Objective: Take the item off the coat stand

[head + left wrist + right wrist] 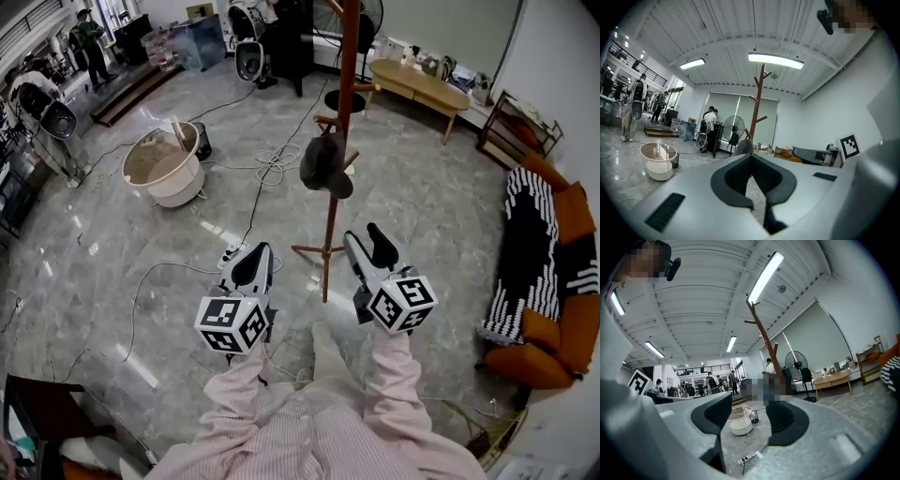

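Observation:
A tall red-brown wooden coat stand rises from the marble floor just ahead of me, its feet between my two grippers. A dark hat hangs on one of its lower pegs. My left gripper is low and left of the stand's foot, its jaws together and nothing in them. My right gripper is right of the foot, open and empty, well below the hat. The stand shows straight ahead in the left gripper view, and the stand leans up past the ceiling lights in the right gripper view.
A white round tub stands to the left, with cables and a power strip on the floor. An orange sofa with a black-and-white throw lines the right wall. A low wooden table and fans are behind.

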`<state>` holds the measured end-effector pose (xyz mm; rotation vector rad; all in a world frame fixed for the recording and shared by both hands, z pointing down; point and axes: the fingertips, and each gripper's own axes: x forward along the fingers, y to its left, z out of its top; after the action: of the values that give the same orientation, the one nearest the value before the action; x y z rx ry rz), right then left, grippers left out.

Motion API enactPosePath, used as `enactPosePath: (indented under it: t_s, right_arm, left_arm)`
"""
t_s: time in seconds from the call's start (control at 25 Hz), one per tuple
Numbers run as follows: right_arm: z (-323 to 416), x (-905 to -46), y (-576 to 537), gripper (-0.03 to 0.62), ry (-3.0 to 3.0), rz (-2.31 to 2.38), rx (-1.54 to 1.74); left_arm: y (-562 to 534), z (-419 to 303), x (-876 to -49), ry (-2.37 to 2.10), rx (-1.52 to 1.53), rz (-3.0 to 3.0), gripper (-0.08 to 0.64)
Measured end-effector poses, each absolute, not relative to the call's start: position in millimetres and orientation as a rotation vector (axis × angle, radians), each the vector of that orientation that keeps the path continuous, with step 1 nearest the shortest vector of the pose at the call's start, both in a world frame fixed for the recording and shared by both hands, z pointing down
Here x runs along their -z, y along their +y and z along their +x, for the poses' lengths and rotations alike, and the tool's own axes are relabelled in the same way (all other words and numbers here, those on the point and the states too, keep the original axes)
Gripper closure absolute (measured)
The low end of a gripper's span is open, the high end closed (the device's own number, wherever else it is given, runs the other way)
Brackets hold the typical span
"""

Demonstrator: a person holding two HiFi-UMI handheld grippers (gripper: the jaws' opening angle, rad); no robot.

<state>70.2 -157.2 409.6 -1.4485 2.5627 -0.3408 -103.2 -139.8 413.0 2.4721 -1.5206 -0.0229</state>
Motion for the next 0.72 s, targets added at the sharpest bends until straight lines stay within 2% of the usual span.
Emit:
enactPosePath:
  t_s: [0.72]
  right_arm:
    - [81,-433,-351,0.380,2.679,-1.487,0.379]
  left_arm:
    - [-320,-84,-423,-1.600,-0.001,2.379,0.560]
